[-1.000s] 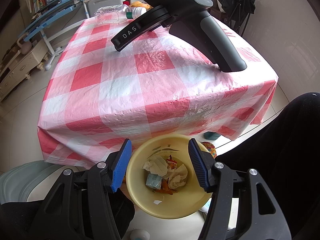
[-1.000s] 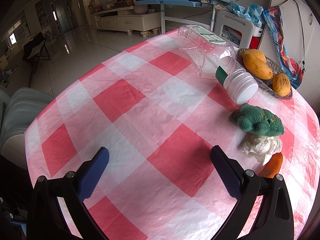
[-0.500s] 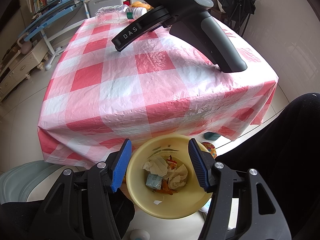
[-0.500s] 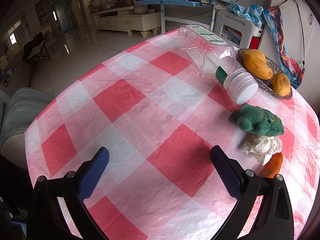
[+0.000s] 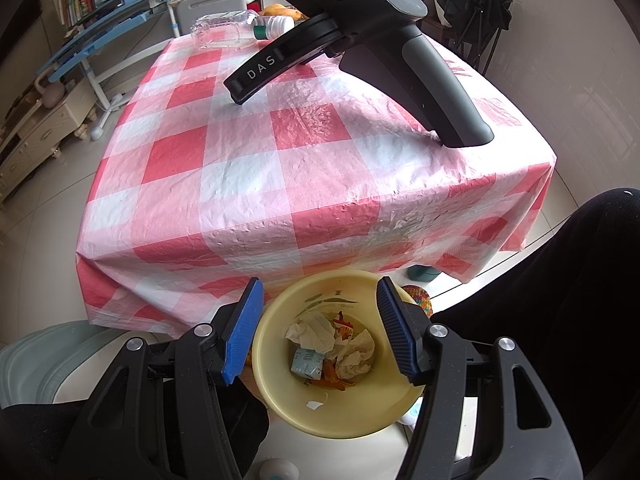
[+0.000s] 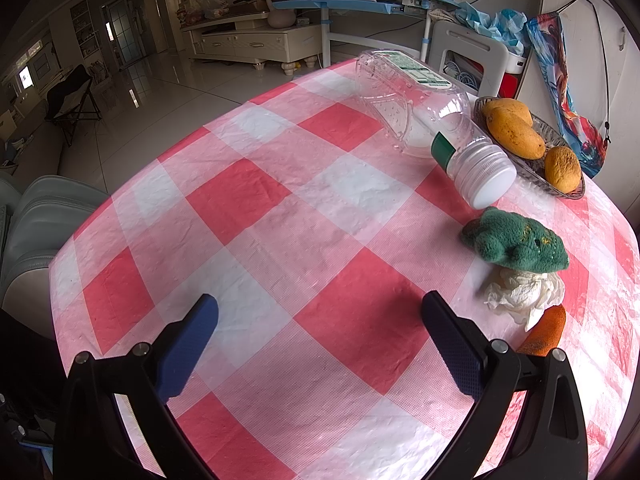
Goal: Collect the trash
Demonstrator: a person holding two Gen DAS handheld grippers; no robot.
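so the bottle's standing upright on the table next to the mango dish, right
Not quite: the bottle is lying on its side, its cap pointing toward the camera. It is on the table next to the mango dish, as the right wrist view shows.

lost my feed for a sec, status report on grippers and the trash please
Left gripper open over yellow bin, empty. Right gripper open above table, empty. Crumpled tissue, orange peel, bottle uncollected. Path clear.

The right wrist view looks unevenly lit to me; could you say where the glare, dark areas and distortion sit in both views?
Right wrist: bright sheen on the tablecloth, dim room at left, table edge bowed. Left wrist: glare on the floor beside the yellow bin, corners vignetted, focus sharp.
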